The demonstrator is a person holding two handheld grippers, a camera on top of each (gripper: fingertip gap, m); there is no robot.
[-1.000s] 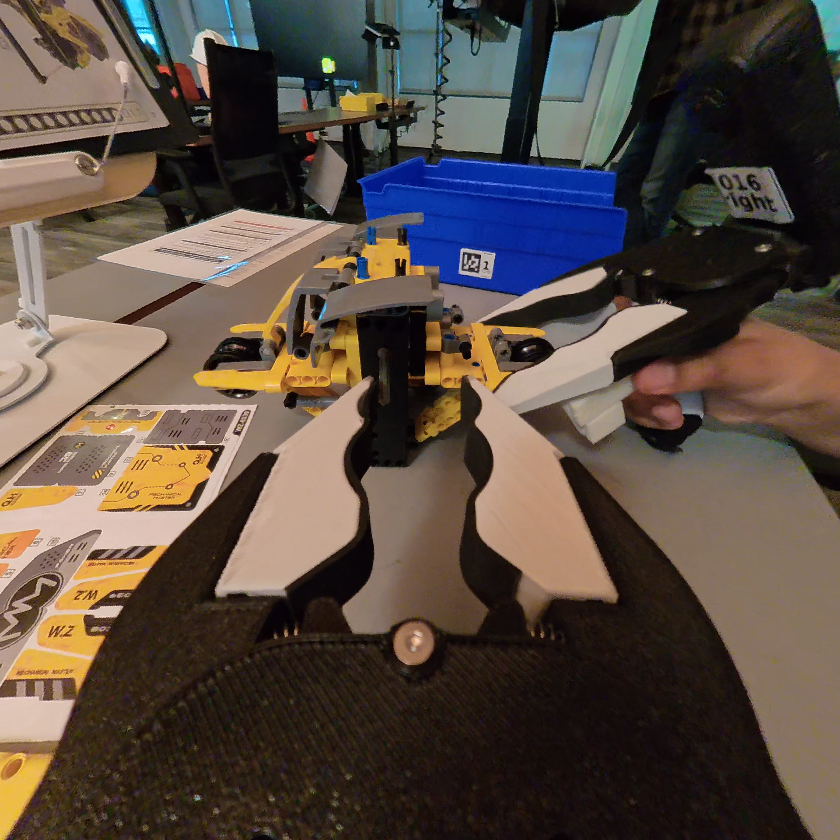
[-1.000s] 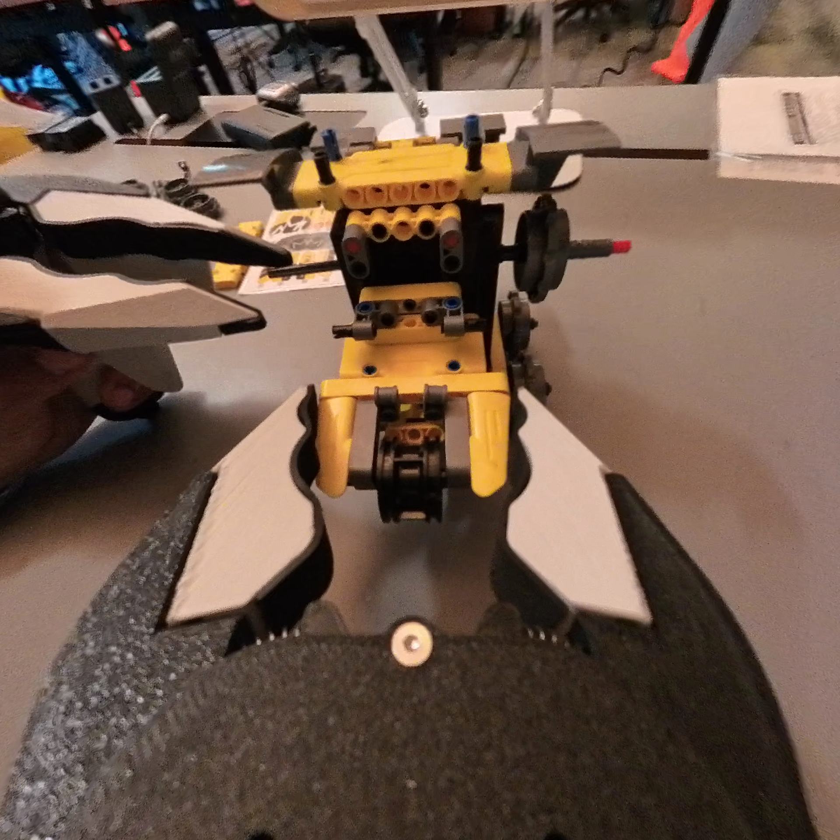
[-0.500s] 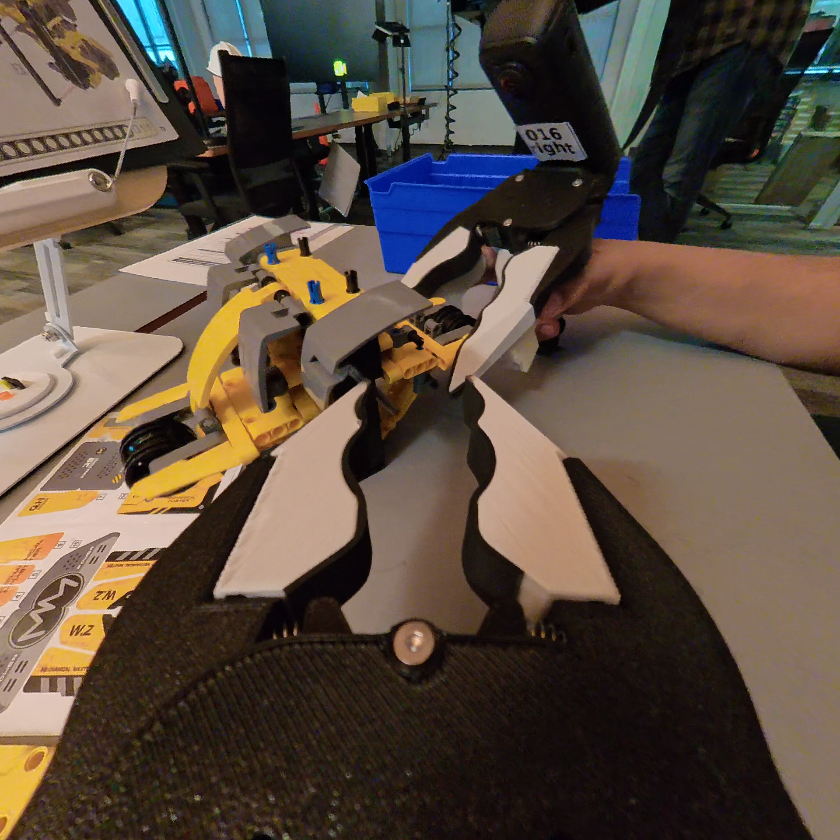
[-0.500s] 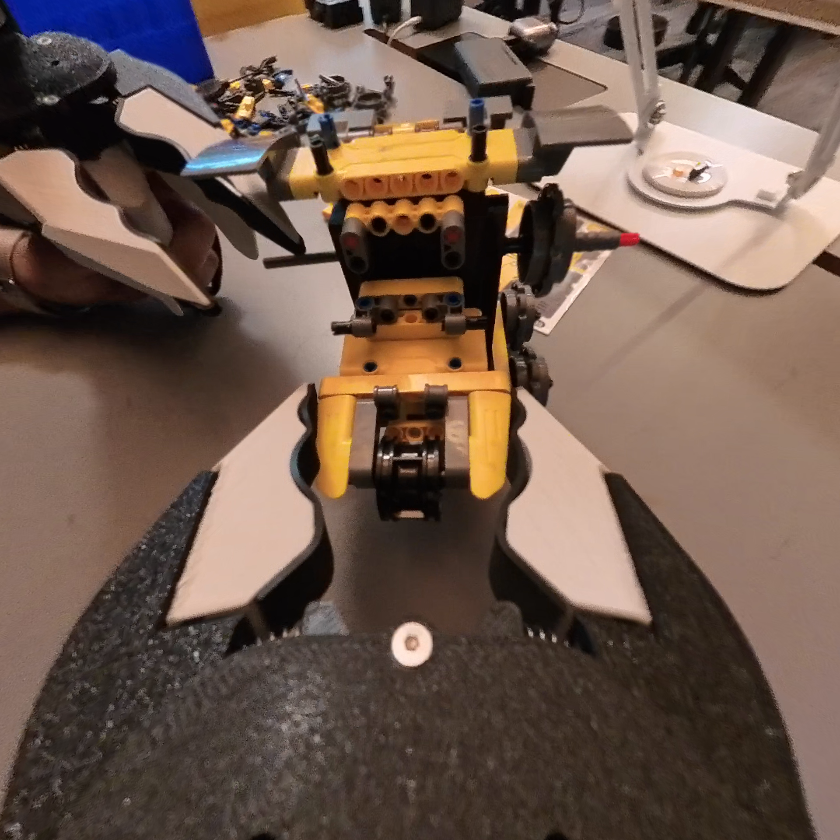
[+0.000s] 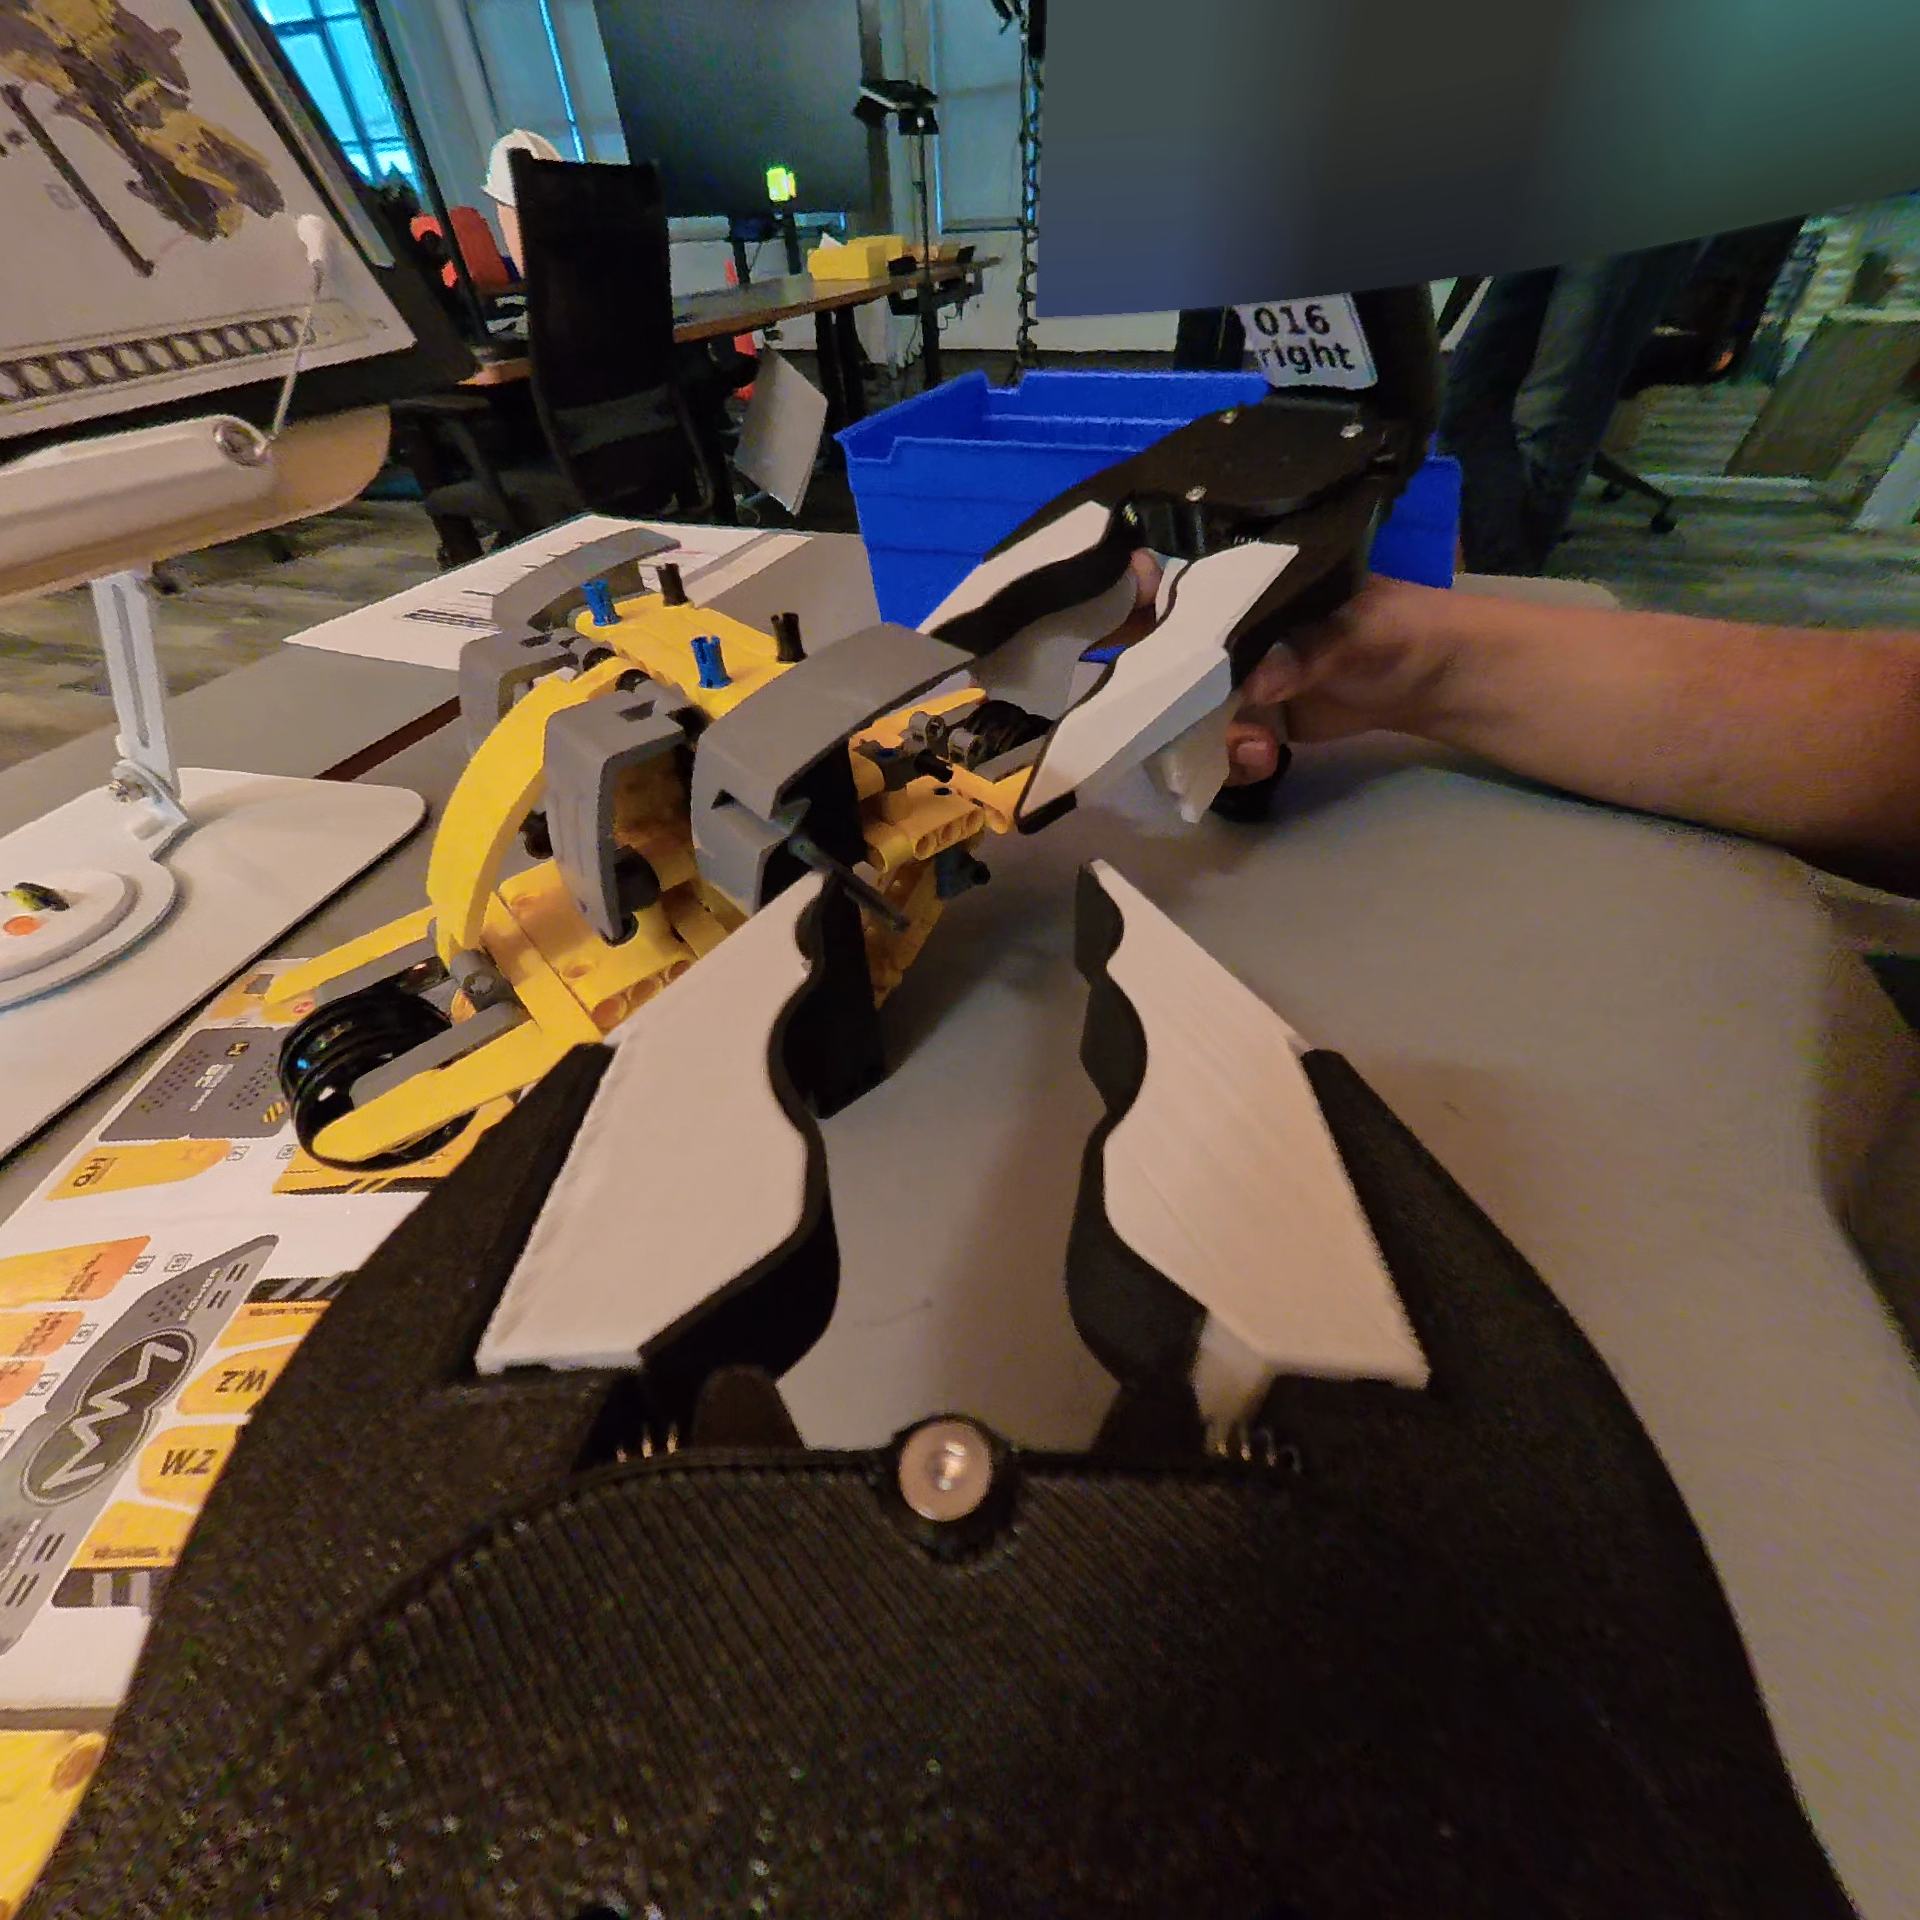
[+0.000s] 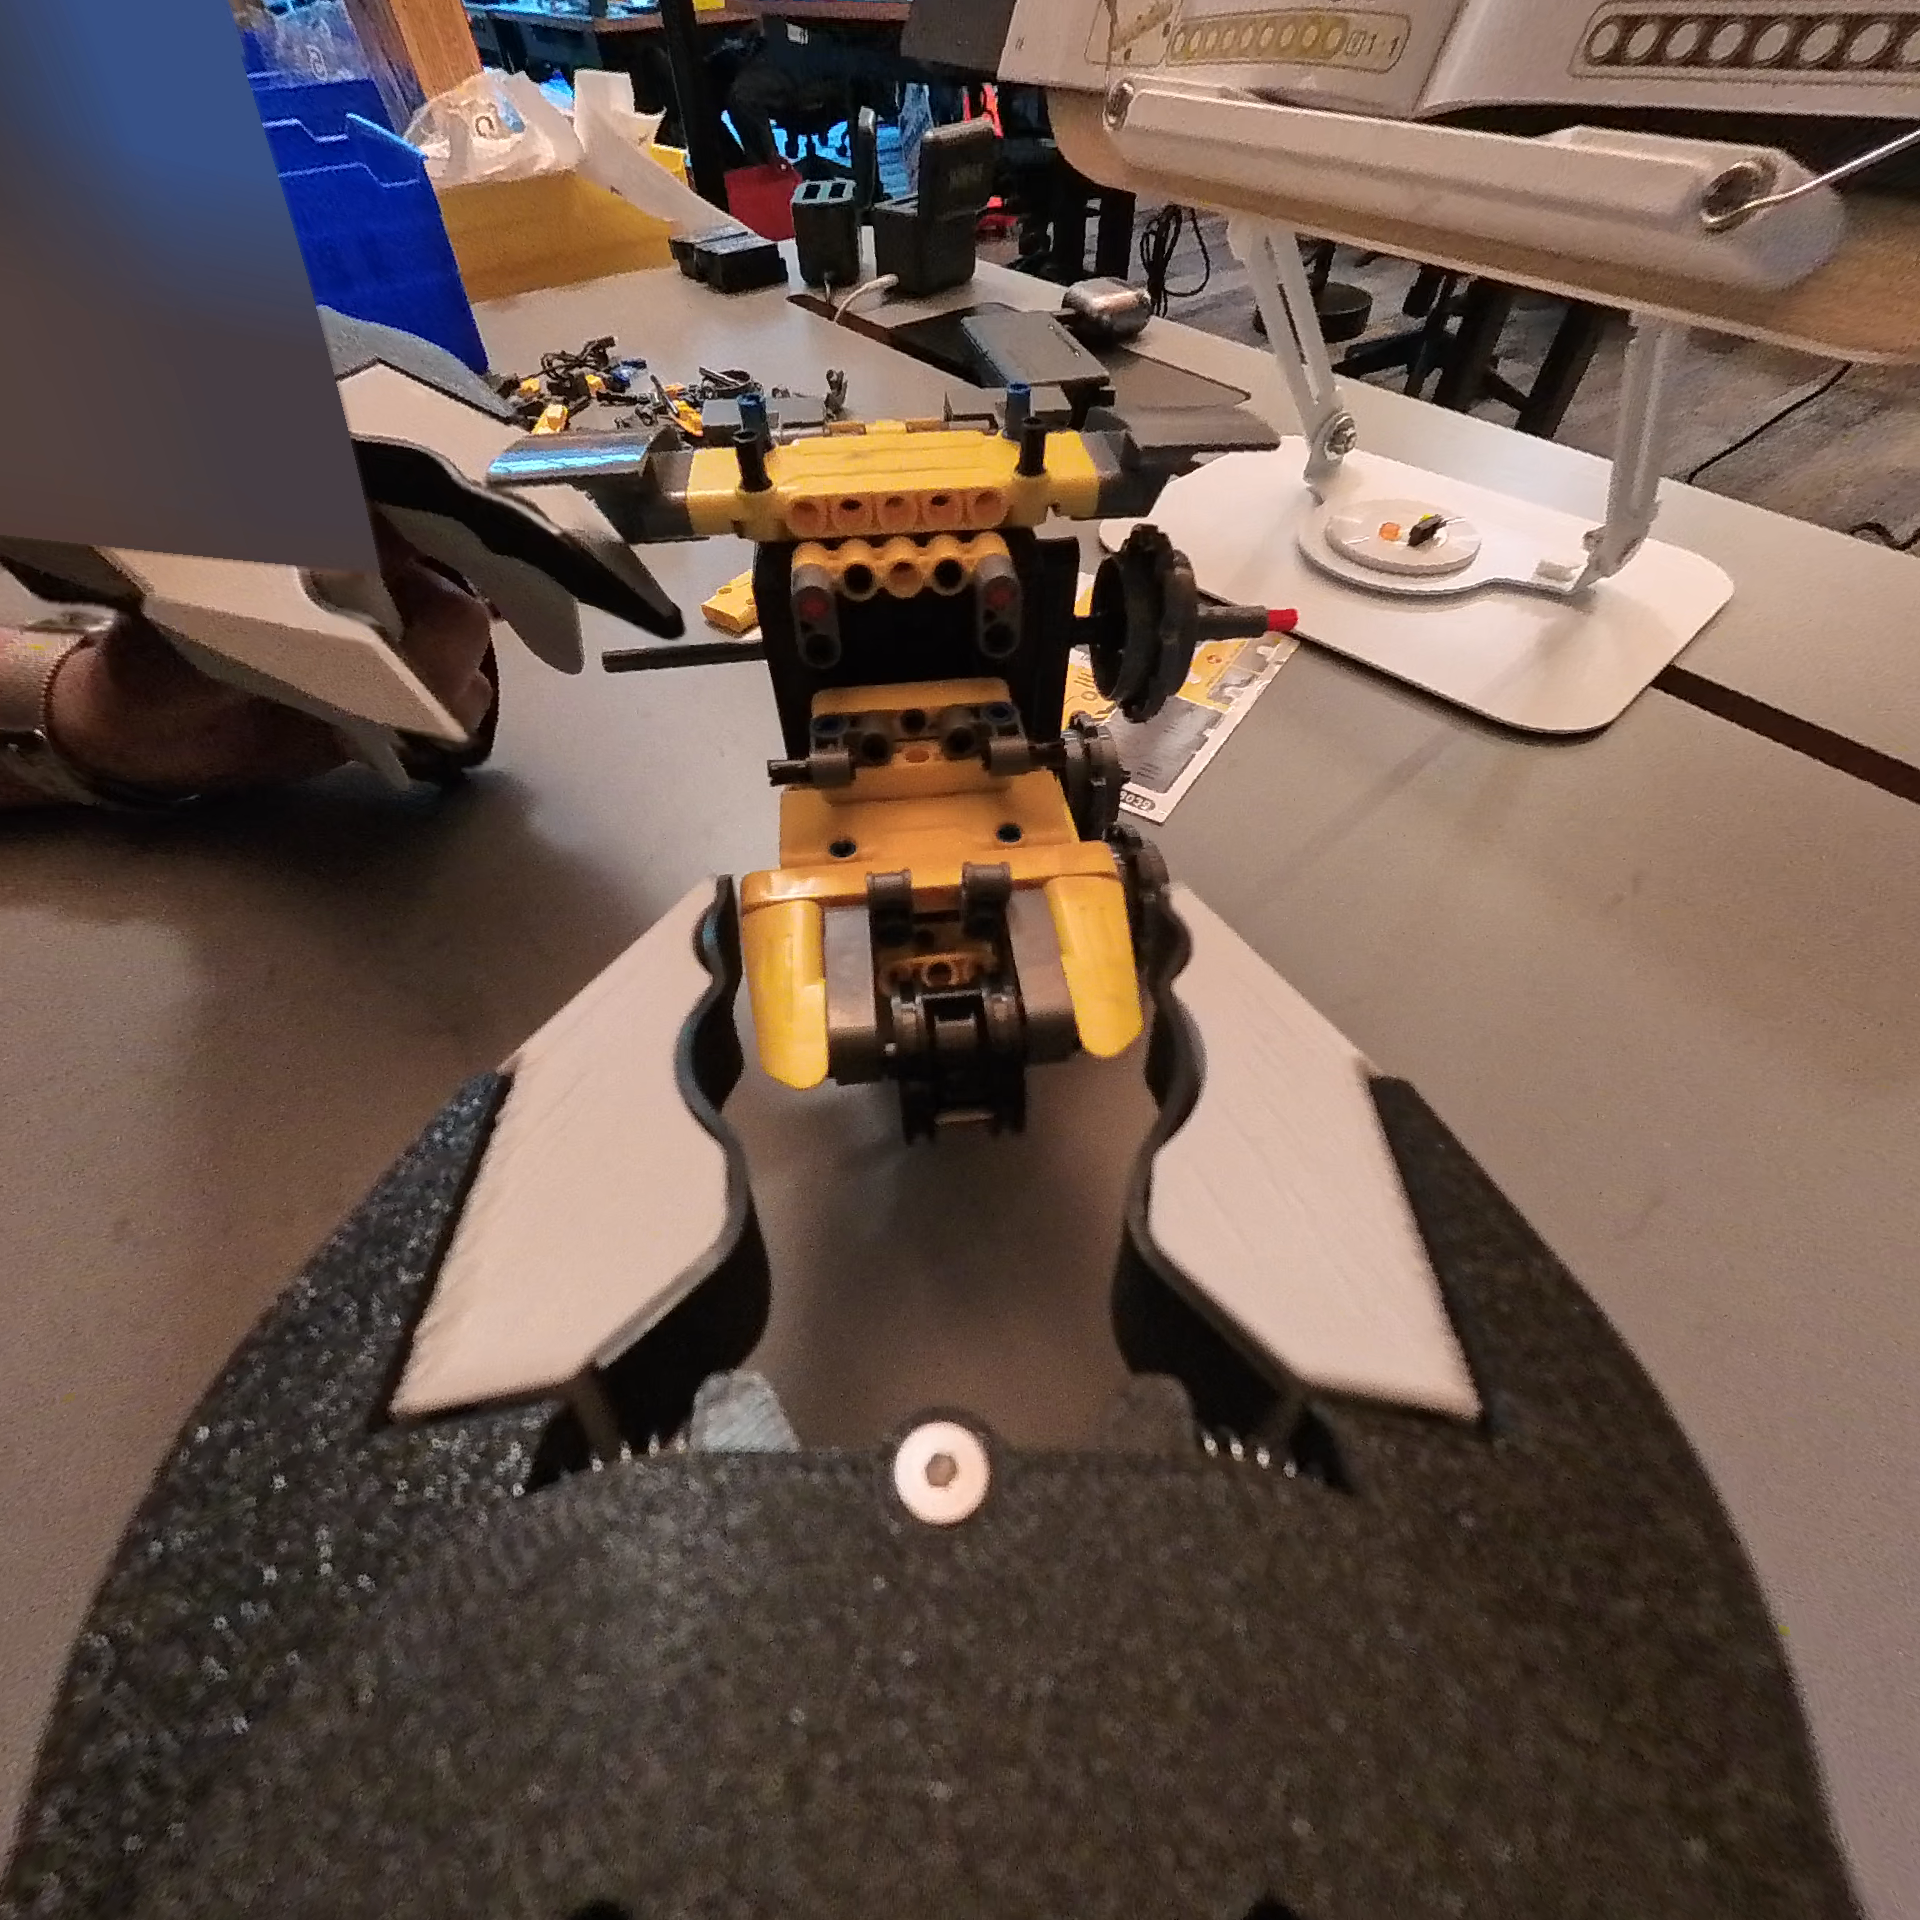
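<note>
A yellow, grey and black brick-built vehicle model (image 5: 665,790) sits tilted over the grey table (image 5: 1455,987). My right gripper (image 6: 940,904) is shut on the model's yellow end (image 6: 935,831), one finger on each side. It also shows in the left wrist view (image 5: 977,727), reaching in from the right. My left gripper (image 5: 956,883) is open and empty. Its left finger lies close beside the model's black upright part. In the right wrist view the left gripper (image 6: 566,681) is next to a thin black axle (image 6: 675,657) sticking out of the model. A black gear (image 6: 1138,623) sits on the other side.
A blue bin (image 5: 997,457) stands behind the model. A sticker sheet (image 5: 156,1299) lies at the left, beside the white base (image 5: 260,842) of a stand holding an instruction booklet. Loose small parts (image 6: 613,384) lie farther back. A person's forearm (image 5: 1610,707) crosses from the right.
The right gripper has swung the model round and tilted it, keeping its hold. The model's front wheel now lies over the sticker sheet. The left gripper stays open beside it.
</note>
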